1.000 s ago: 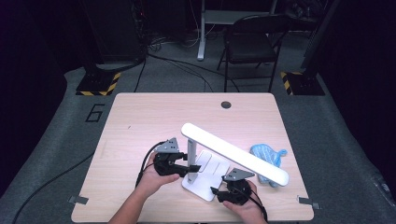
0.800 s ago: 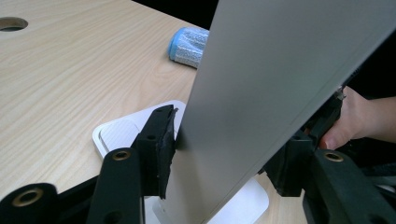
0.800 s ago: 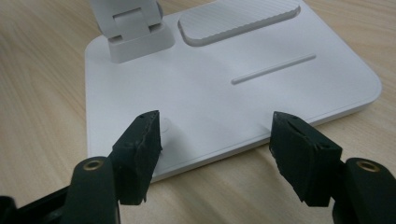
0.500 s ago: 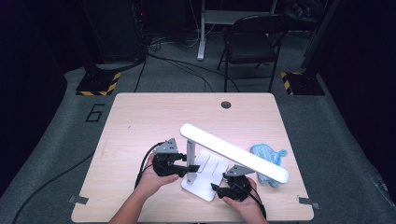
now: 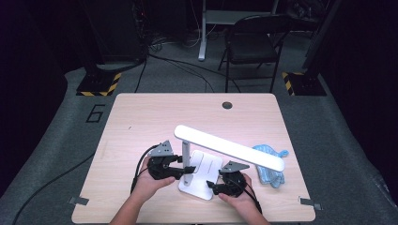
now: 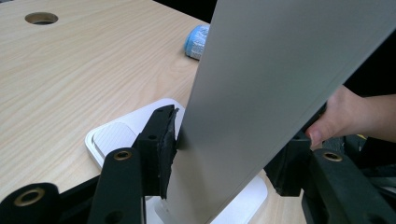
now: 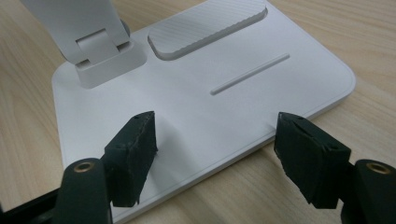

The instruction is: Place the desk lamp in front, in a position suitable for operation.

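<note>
High view: we see the white desk lamp (image 5: 206, 159) standing near the front edge of the surface (image 5: 141, 122), left tongs (image 5: 187, 169) at its upright stem, right tongs (image 5: 212, 187) at the base's front right edge, a blue cloth (image 5: 271, 164) just beside. Left gripper view: we see the left tongs (image 6: 224, 154) pinching the lamp stem (image 6: 243, 121). Right gripper view: the right tongs (image 7: 215, 140), just been opening, stand spread over the lamp base (image 7: 196, 93), not pressing it.

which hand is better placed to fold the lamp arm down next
Left, probably. The left gripper already has its jaws around the lamp's upright arm, pads against it. The right gripper, jaws just opening, hovers open over the base, better suited to pinning that down.
</note>
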The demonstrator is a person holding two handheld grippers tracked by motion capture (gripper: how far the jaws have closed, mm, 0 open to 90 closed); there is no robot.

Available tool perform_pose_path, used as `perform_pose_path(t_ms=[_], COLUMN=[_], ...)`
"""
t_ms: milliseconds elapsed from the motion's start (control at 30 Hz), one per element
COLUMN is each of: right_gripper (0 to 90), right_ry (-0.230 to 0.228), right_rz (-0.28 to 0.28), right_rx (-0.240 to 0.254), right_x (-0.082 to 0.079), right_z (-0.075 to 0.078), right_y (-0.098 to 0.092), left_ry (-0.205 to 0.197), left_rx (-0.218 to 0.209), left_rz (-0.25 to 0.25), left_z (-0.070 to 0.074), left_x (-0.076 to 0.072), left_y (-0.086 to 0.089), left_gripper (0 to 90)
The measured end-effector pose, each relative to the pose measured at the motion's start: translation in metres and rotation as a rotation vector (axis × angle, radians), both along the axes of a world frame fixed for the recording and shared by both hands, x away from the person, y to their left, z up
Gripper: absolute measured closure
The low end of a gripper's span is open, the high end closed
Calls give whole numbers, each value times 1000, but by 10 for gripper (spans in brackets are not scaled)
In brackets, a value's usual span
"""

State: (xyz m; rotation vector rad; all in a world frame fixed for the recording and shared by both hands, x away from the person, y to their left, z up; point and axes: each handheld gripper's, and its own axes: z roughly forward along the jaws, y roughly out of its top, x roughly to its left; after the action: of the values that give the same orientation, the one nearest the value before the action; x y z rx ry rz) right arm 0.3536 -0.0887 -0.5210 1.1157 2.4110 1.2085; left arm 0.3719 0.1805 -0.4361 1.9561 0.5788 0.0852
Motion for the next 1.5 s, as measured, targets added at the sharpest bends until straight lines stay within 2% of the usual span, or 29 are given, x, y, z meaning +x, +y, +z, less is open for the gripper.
perform_pose_path(t_ms=[67,133,200,233,300,533,833,1067,1100,1233,1267,1300,1367,1500], right_gripper=[280,279,273,268,267,259,254,249,250,241,241,245,250,276], right_ry=[2,-17,-7,-23,-11,-16,-1,-12,-29,-23,-4,0,3,14], right_rz=[-5,9,3,20,20,63,55,93,86,89,88,89,87,47], right_rx=[-9,-26,-25,-39,-35,-39,-38,-104,-117,-95,-85,-87,-87,-62], right_x=[0,-1,-3,-5,-9,-24,-40,-45,-46,-43,-43,-40,-39,-32], right_z=[1,1,2,2,2,2,2,0,-1,0,0,0,0,0], right_y=[3,4,5,6,8,9,11,14,16,15,15,13,12,7], left_ry=[2,9,5,5,2,0,9,10,12,17,19,12,9,-3], left_rx=[2,2,6,6,1,-2,-14,-20,-21,-23,-23,-15,-13,-5], left_rz=[3,-1,3,4,11,9,-18,-28,-26,-35,-41,-59,-65,-55], left_z=[0,-1,-1,-1,-1,-1,-1,0,0,-1,-1,0,0,0], left_x=[-1,-1,-1,-1,0,8,13,13,13,12,12,11,10,8], left_y=[2,3,4,4,2,-4,-10,-11,-12,-11,-11,-11,-11,-10], left_gripper=[489,483,470,466,456,418,407,409,415,424,425,430,432,433])
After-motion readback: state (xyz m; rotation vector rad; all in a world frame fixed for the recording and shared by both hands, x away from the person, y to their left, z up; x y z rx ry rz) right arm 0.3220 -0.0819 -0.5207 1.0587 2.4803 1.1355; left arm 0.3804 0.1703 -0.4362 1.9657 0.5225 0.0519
